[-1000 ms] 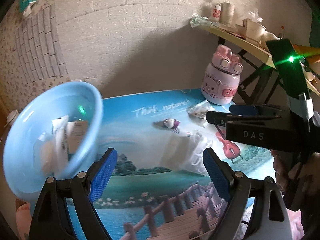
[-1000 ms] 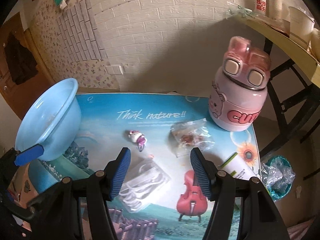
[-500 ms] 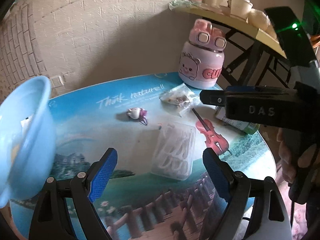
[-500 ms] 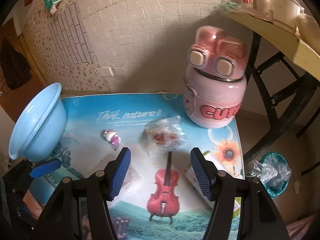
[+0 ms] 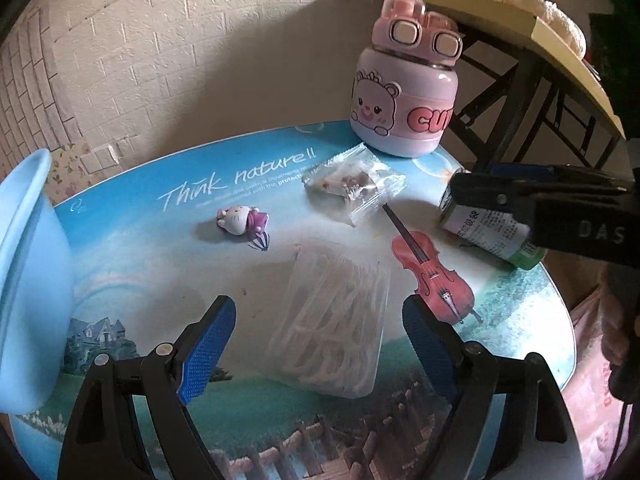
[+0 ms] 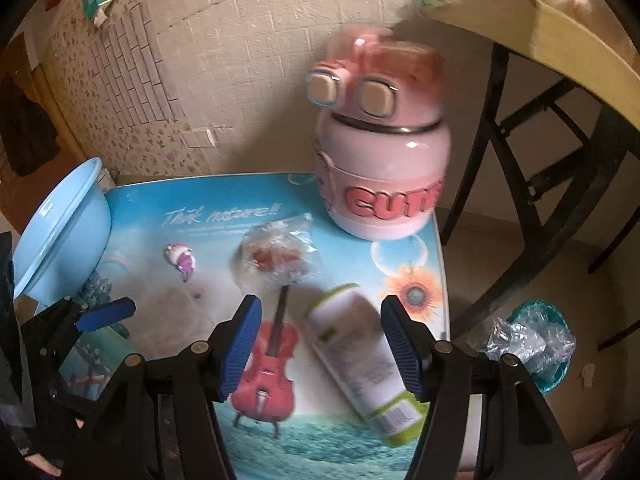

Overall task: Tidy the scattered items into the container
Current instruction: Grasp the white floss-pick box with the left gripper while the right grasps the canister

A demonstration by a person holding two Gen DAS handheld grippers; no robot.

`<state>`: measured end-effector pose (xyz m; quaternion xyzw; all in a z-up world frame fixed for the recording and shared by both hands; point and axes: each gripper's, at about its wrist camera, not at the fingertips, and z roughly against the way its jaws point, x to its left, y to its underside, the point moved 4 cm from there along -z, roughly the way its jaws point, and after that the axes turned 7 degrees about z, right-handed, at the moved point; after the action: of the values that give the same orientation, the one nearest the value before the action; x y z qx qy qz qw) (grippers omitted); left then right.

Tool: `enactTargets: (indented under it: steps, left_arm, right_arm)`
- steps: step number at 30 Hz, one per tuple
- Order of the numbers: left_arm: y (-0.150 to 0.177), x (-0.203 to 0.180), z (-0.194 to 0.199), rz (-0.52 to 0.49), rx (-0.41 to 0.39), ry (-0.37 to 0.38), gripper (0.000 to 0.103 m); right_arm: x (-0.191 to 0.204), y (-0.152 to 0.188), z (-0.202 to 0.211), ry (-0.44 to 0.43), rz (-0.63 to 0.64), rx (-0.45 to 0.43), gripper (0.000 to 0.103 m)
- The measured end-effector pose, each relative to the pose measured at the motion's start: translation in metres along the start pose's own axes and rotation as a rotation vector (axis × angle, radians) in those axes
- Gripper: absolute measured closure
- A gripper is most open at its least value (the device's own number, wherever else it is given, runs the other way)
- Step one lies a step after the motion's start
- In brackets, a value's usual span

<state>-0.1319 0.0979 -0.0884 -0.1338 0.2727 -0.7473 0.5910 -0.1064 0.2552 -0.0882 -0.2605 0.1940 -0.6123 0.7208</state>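
A light blue basin [image 5: 28, 280] stands at the table's left edge; it also shows in the right wrist view [image 6: 60, 240]. My left gripper [image 5: 320, 344] is open, with a clear box of white floss picks [image 5: 336, 320] lying between its fingers. My right gripper [image 6: 320, 344] is open over a white and green tube [image 6: 360, 360], which also shows in the left wrist view [image 5: 492, 236]. A small pink cat toy [image 5: 242, 220] and a clear packet [image 5: 356, 184] lie mid-table; they also show in the right wrist view, toy [image 6: 180, 258], packet [image 6: 276, 256].
A big pink bear-faced jar [image 5: 404, 92] stands at the table's back right, also in the right wrist view [image 6: 380, 160]. A wooden shelf on black legs [image 6: 540, 40] is to the right. A teal bin with plastic [image 6: 536, 340] sits on the floor beyond the table's right edge.
Both grippers have swung right, away from the basin. The floss box now lies between my left fingers and the tube between my right fingers. Both stay open.
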Motion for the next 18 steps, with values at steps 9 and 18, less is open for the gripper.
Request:
enactTargets:
  steps: [9, 18]
  left_arm:
    - [0.003, -0.003, -0.006, -0.006, 0.017, -0.009, 0.031]
    - [0.002, -0.005, -0.010, -0.014, 0.021, -0.022, 0.034]
  right_arm:
    - [-0.010, 0.013, -0.003, -0.028, 0.050, 0.008, 0.039]
    - [-0.021, 0.026, -0.011, -0.065, 0.067, 0.012, 0.039]
